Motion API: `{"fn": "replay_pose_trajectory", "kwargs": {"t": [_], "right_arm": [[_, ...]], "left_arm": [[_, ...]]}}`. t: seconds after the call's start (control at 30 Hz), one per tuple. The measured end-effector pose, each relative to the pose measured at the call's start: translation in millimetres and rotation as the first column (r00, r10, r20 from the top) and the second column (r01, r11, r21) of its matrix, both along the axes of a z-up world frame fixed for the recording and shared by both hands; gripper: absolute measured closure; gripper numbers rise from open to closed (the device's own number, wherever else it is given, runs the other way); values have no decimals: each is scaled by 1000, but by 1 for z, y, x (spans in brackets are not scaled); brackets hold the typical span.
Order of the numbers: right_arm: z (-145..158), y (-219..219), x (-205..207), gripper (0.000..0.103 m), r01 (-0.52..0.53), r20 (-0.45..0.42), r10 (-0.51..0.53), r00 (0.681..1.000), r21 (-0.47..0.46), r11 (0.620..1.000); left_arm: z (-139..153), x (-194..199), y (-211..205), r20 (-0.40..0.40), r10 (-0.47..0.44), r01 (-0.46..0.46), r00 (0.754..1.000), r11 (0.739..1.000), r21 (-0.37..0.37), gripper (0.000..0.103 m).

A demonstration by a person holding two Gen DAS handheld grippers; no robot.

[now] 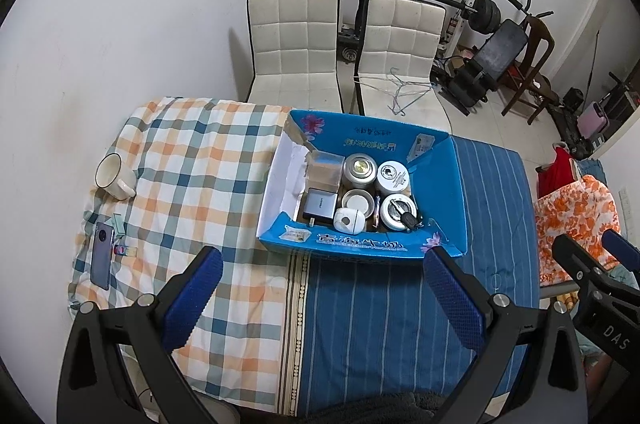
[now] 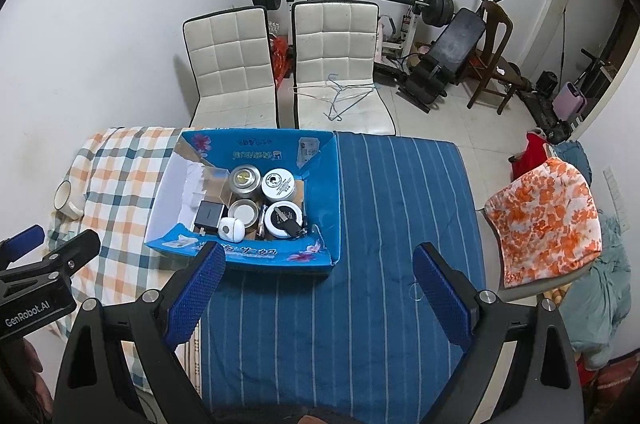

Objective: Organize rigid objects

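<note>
Left gripper (image 1: 322,288), blue-padded fingers spread wide, nothing between them; hovers over blue striped cloth (image 1: 380,324). Right gripper (image 2: 320,280) likewise agape and empty. Seen from the right wrist, the left gripper's body reads "GenRobot.AI"; seen from the left wrist, the right one's shows "DAS".

Blue cardboard box (image 1: 456,183), Chinese lettering on its flaps, sits just beyond both fingertip pairs. Inside: round tins (image 1: 394,177), grey charger block (image 1: 320,203), white oval case (image 1: 348,220), black key (image 1: 410,220) lying on a tin lid.

Left view only: phone (image 1: 102,254), face down on checked cloth (image 1: 192,159), well apart from the box. White mug (image 1: 114,175) visible in both.
</note>
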State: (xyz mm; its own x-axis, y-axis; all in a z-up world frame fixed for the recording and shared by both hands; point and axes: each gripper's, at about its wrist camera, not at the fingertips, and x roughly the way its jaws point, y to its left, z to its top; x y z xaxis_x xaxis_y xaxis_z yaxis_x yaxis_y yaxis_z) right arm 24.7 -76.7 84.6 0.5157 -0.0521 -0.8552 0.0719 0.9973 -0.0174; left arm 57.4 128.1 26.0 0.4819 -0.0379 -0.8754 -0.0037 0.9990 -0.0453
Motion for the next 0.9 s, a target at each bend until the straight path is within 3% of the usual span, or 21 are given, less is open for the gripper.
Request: {"fn": "replay_pose_trajectory", "kwargs": {"t": [0.9], "right_arm": [[0, 0, -4, 6, -7, -2, 7, 1000, -15, 1000]], "left_arm": [[2, -6, 6, 21, 11, -11, 1000, 1000, -2, 0]]}}
